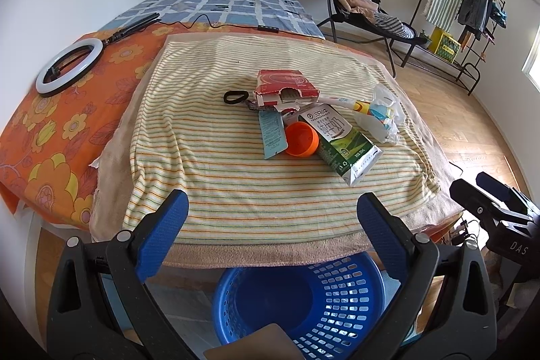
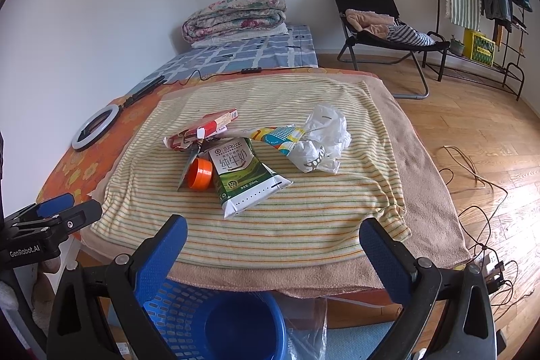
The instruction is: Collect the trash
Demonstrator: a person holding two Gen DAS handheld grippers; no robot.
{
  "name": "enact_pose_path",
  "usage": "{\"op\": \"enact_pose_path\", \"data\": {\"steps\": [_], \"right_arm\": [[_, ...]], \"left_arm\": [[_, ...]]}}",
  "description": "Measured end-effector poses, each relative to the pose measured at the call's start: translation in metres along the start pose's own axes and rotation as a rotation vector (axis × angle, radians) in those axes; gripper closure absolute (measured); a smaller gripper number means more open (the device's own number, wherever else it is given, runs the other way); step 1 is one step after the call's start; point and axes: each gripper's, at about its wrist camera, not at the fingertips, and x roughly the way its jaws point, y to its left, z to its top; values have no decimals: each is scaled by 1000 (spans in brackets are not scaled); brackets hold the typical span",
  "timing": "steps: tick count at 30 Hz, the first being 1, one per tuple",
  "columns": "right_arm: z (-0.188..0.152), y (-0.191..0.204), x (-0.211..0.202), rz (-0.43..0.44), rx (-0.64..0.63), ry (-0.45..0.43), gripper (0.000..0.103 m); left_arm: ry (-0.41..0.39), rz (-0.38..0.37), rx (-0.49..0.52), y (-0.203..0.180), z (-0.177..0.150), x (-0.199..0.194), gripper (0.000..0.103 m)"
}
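Left gripper (image 1: 272, 213): your tongs are wide apart, holding nothing.
Right gripper (image 2: 273, 240): apart too, holding nothing.
Trash: the milk carton (image 2: 243, 175), orange cap (image 2: 199, 173) and plastic bag (image 2: 323, 140) lie bunched at 12 o'clock (easy to reach).
Blue basket (image 1: 303, 302): at 6 o'clock, ready to catch trash.
Surface: soft striped towel (image 1: 216, 164).
Room: chair (image 2: 371, 22) at 2 o'clock.

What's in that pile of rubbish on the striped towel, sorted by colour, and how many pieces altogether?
Red torn cardboard box: 1
Orange plastic cap: 1
Green-and-white milk carton: 1
White crumpled plastic bag: 1
Light blue paper tag: 1
Colourful patterned wrapper: 1
Black hair tie: 1
Total: 7
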Motion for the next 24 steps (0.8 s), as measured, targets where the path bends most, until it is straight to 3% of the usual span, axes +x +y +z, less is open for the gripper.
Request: {"op": "enact_pose_path", "data": {"steps": [24], "right_arm": [[-1, -1, 1, 3, 3, 4, 0]], "left_arm": [[1, 0, -1, 0, 1, 0, 1]]}}
